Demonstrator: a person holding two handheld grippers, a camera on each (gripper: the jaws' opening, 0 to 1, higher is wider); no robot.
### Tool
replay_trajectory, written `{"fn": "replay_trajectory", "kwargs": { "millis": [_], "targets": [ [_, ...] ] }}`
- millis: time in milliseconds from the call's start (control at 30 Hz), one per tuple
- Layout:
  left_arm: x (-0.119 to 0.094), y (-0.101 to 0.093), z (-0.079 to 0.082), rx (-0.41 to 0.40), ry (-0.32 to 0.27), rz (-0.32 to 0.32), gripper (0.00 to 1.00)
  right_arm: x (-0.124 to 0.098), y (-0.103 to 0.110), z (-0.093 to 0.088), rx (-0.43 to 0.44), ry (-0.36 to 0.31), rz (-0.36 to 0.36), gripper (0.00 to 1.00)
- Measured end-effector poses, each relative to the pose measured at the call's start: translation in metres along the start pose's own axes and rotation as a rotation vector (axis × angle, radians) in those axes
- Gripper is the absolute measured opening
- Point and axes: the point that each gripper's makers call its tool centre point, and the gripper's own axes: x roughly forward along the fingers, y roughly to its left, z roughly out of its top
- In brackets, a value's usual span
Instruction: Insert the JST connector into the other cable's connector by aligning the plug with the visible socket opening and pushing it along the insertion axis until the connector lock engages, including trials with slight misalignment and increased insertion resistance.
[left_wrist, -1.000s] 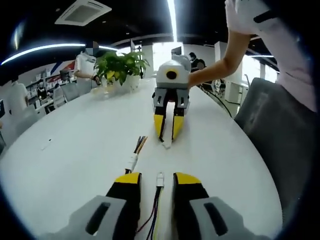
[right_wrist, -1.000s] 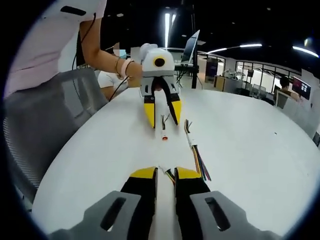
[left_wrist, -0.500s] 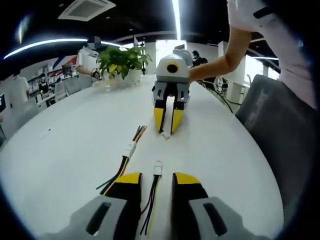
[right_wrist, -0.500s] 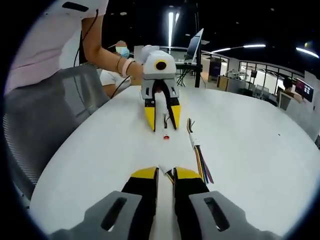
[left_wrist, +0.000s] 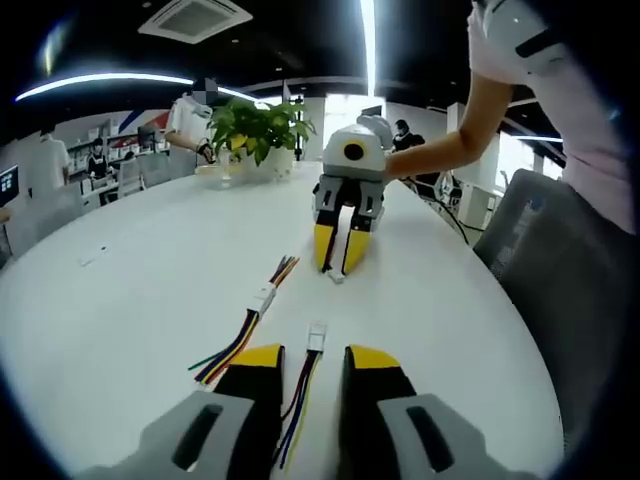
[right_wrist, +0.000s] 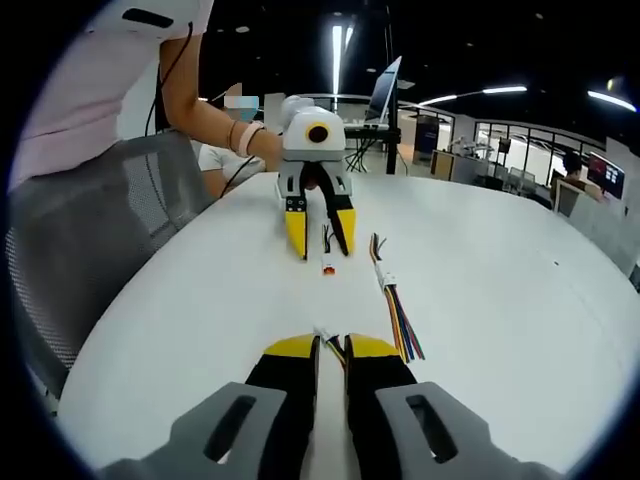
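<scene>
On the white table (left_wrist: 130, 260), my left gripper (left_wrist: 313, 352) stands open. A cable with a small white connector (left_wrist: 316, 337) lies between its jaws, its wires (left_wrist: 297, 400) running back toward me. Facing it, my right gripper (left_wrist: 338, 268) has its jaws together on a white connector end (left_wrist: 335, 276). In the right gripper view, the right gripper (right_wrist: 330, 343) is shut on that white connector (right_wrist: 324, 334), with coloured wires beside it. The left gripper (right_wrist: 320, 252) is opposite, and its cable's connector (right_wrist: 327, 268) lies on the table.
A loose cable with a white connector (left_wrist: 262, 298) and multicoloured wires (right_wrist: 400, 330) lies beside the grippers. A potted plant (left_wrist: 255, 125) stands at the far end. A grey chair (left_wrist: 560, 270) is at the table's edge, and a person's arm (left_wrist: 450, 125) reaches over it.
My left gripper has drawn back a little, so more of the cable and the loose cable's wires show in front of it. The right gripper stays shut on its connector.
</scene>
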Motion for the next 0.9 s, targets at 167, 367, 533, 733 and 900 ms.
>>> {"fn": "replay_trajectory", "kwargs": {
  "millis": [167,367,533,733,900],
  "targets": [
    [0.0027,-0.0016,0.0008,0.031,-0.008,-0.013,0.17,0.0001,0.0001,0.0008,0.007,-0.004,-0.004,0.07],
    [0.0024,-0.0008,0.0012,0.07,-0.013,-0.014,0.08,0.0007,0.0006,0.0018,0.003,-0.006,-0.009,0.06],
    [0.0038,-0.0039,0.0031,0.072,-0.019,-0.019,0.05,0.0028,-0.0001,0.0019,0.007,-0.012,-0.01,0.05],
    [0.0051,-0.0079,0.005,0.083,-0.021,-0.022,0.01,0.0052,-0.0008,0.0024,0.01,-0.011,-0.012,0.05],
    [0.004,-0.0075,0.0043,0.094,-0.022,-0.026,0.01,0.0071,-0.0025,0.0032,0.025,-0.002,-0.036,0.04]
  ]
}}
